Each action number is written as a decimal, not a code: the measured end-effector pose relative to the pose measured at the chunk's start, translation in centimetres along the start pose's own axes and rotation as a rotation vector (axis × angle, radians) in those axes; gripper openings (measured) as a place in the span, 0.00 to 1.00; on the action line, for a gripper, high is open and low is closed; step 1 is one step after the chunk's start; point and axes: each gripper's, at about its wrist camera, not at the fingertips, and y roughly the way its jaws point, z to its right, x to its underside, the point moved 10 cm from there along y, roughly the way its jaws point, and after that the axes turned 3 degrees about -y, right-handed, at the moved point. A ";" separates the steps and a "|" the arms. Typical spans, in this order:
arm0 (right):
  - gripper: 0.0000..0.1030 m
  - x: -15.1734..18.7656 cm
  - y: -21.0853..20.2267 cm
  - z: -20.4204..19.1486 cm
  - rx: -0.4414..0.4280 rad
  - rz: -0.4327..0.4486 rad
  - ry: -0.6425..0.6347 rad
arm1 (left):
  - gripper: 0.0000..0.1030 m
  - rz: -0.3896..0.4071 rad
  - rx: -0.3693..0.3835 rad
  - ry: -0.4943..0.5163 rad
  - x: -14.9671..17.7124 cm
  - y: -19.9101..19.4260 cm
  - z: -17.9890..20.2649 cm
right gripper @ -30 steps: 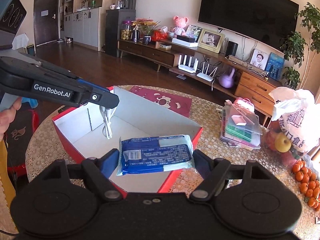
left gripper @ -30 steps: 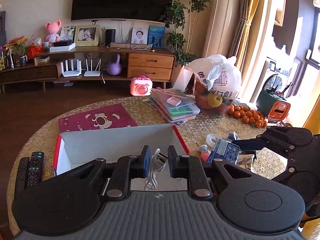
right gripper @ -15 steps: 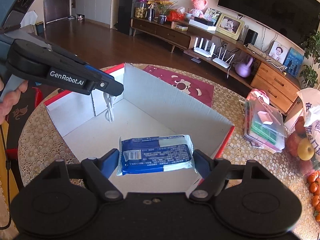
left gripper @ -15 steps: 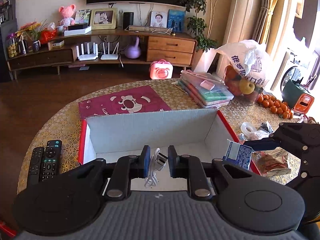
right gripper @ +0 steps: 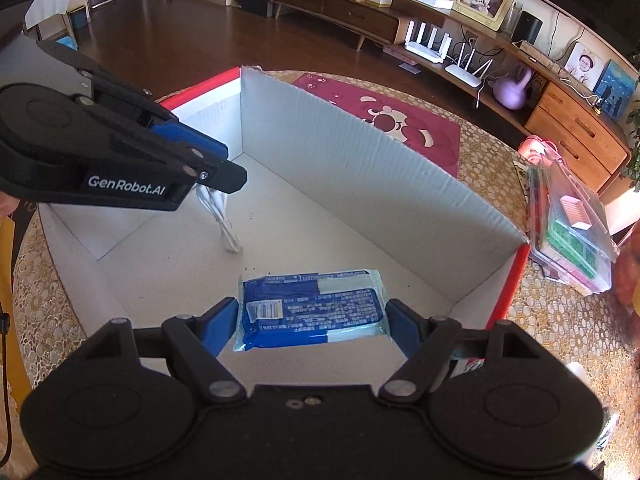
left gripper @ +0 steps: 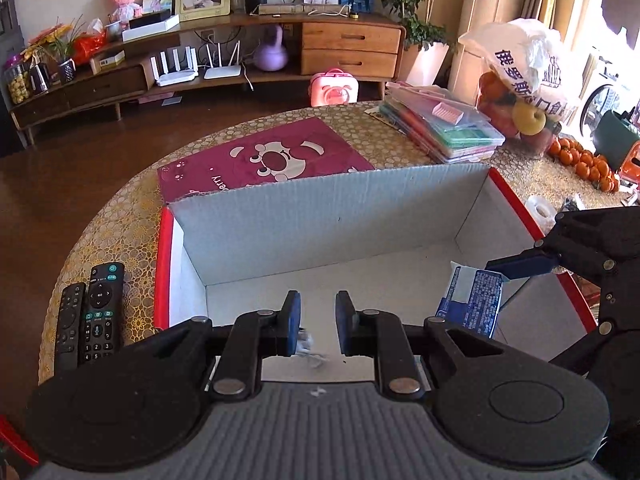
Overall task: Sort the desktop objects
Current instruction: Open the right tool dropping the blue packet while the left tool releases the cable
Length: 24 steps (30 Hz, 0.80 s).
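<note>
A red cardboard box [left gripper: 328, 216] with a white inside stands open on the round table. My left gripper [left gripper: 318, 320] hovers over its near left part, open. A white cable [left gripper: 308, 344] sits blurred low in the gap, no longer pinched between the pads. In the right wrist view the cable [right gripper: 226, 224] hangs under the left gripper [right gripper: 228, 168] and its loop touches the box floor. My right gripper [right gripper: 312, 320] is shut on a blue packet [right gripper: 312, 304], held by its two ends just above the box floor. The same packet [left gripper: 472, 300] shows at the box's right side.
Two black remotes [left gripper: 88, 312] lie left of the box. Behind it are a maroon mat [left gripper: 264, 160], stacked plastic cases [left gripper: 444, 128], a fruit bag [left gripper: 520, 80] and tangerines [left gripper: 584, 160]. A tape roll [left gripper: 540, 208] lies right of the box.
Both grippers moved forward and down into the box. The cable's plug has slipped down out of the left pads. The blue packet, earlier above the box rim, now hangs inside the box.
</note>
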 end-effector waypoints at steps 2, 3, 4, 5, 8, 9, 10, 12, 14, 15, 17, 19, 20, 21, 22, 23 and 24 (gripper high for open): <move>0.77 0.0 0.7 0.0 0.002 -0.022 -0.008 | 0.17 -0.013 -0.004 0.016 -0.1 0.5 0.2; 0.77 0.0 1.0 0.0 -0.001 -0.032 -0.008 | 0.17 -0.017 -0.006 0.019 -0.2 0.8 0.2; 0.77 0.0 1.3 0.0 -0.006 -0.043 -0.007 | 0.17 -0.020 -0.008 0.020 -0.3 1.0 0.3; 0.77 0.0 1.7 0.0 -0.012 -0.055 -0.007 | 0.17 -0.021 -0.009 0.017 -0.4 1.3 0.2; 0.77 0.1 2.4 -0.1 -0.014 -0.084 -0.016 | 0.17 -0.037 -0.002 0.003 -0.3 1.9 0.2; 0.78 0.2 2.7 -0.1 -0.011 -0.091 -0.017 | 0.17 -0.044 0.001 0.000 -0.1 2.1 0.2; 0.78 0.2 2.8 -0.1 -0.011 -0.096 -0.014 | 0.17 -0.050 0.004 -0.002 0.1 2.3 0.2; 0.78 0.4 3.2 0.0 -0.020 -0.106 -0.004 | 0.17 -0.063 0.007 -0.006 0.4 2.7 0.1; 0.79 0.5 3.4 0.1 -0.023 -0.110 0.008 | 0.17 -0.080 0.009 -0.010 0.8 3.1 0.1; 0.79 0.5 3.4 0.1 -0.029 -0.111 0.013 | 0.17 -0.086 0.009 -0.015 0.9 3.3 0.0; 0.82 0.5 3.4 -0.1 -0.046 -0.110 0.014 | 0.17 -0.095 0.013 -0.022 1.1 3.5 0.0; 0.83 0.5 3.3 -0.2 -0.046 -0.104 0.014 | 0.17 -0.099 0.012 -0.023 1.2 3.6 0.0; 0.83 0.5 3.2 -0.2 -0.043 -0.101 0.011 | 0.17 -0.101 0.013 -0.024 1.3 3.7 0.0; 0.83 0.6 3.0 -0.3 -0.045 -0.099 0.008 | 0.17 -0.102 0.012 -0.026 1.3 3.7 0.0; 0.84 0.7 2.9 -0.4 -0.052 -0.098 0.004 | 0.17 -0.103 0.013 -0.029 1.3 3.7 0.1; 0.85 0.7 2.7 -0.5 -0.057 -0.096 0.001 | 0.17 -0.105 0.015 -0.032 1.3 3.7 0.1; 0.85 0.7 2.4 -0.5 -0.058 -0.091 0.000 | 0.17 -0.106 0.014 -0.033 1.4 3.6 0.1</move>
